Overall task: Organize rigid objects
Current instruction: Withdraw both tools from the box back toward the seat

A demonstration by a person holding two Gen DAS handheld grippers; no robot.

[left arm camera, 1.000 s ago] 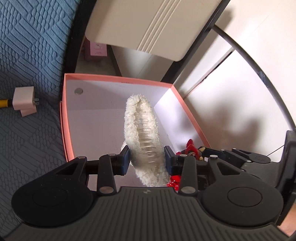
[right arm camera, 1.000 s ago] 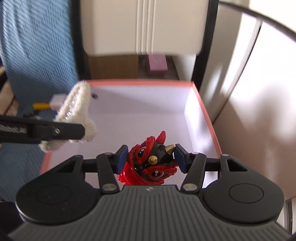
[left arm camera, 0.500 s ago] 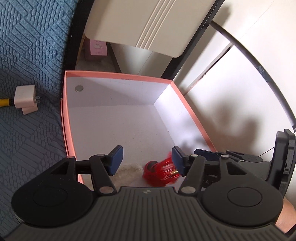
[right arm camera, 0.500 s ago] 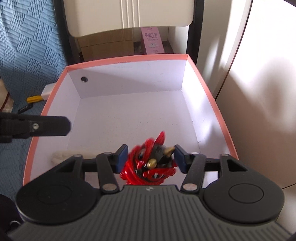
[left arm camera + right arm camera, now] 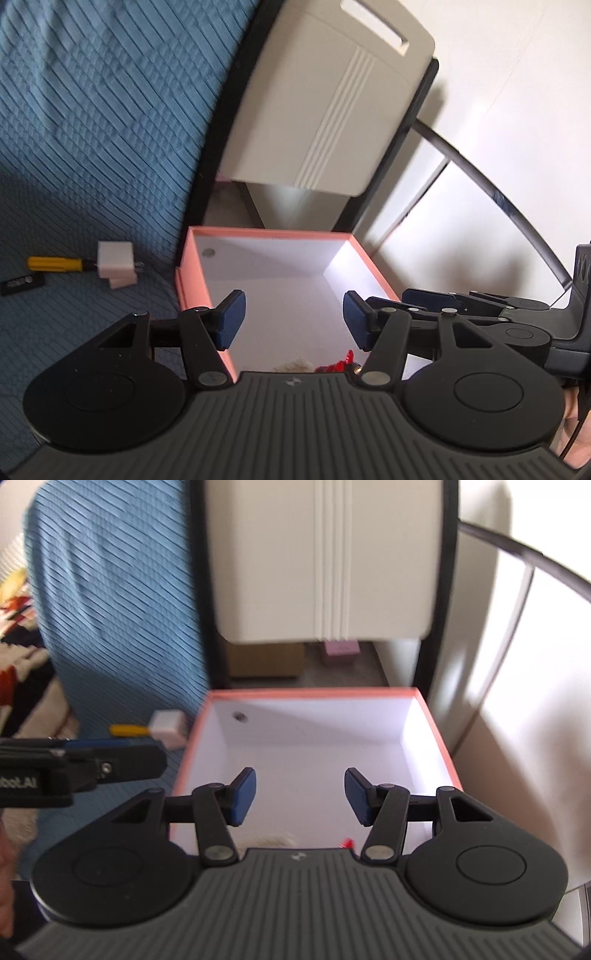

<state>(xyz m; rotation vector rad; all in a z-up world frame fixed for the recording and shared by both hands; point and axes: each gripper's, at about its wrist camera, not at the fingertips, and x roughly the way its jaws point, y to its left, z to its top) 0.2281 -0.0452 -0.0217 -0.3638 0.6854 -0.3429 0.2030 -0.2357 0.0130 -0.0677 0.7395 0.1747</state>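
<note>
Fluffy white item (image 5: 293,366) and red toy (image 5: 338,365) side by side, low inside pink-rimmed box (image 5: 266,233).

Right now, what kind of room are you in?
Probably a bedroom or some other room at home. A blue quilted cover is spread like bedding, a cream chair stands behind the pink box, and a white charger plug lies beside a yellow screwdriver on the cover.

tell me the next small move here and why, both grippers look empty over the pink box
Probably swing the left gripper over toward the white charger and yellow screwdriver on the blue cover. Both grippers stand open with nothing between the pads, the right gripper too, and the fluffy white item and red toy already lie inside the pink box. Those loose items lie on the left gripper's side.
</note>
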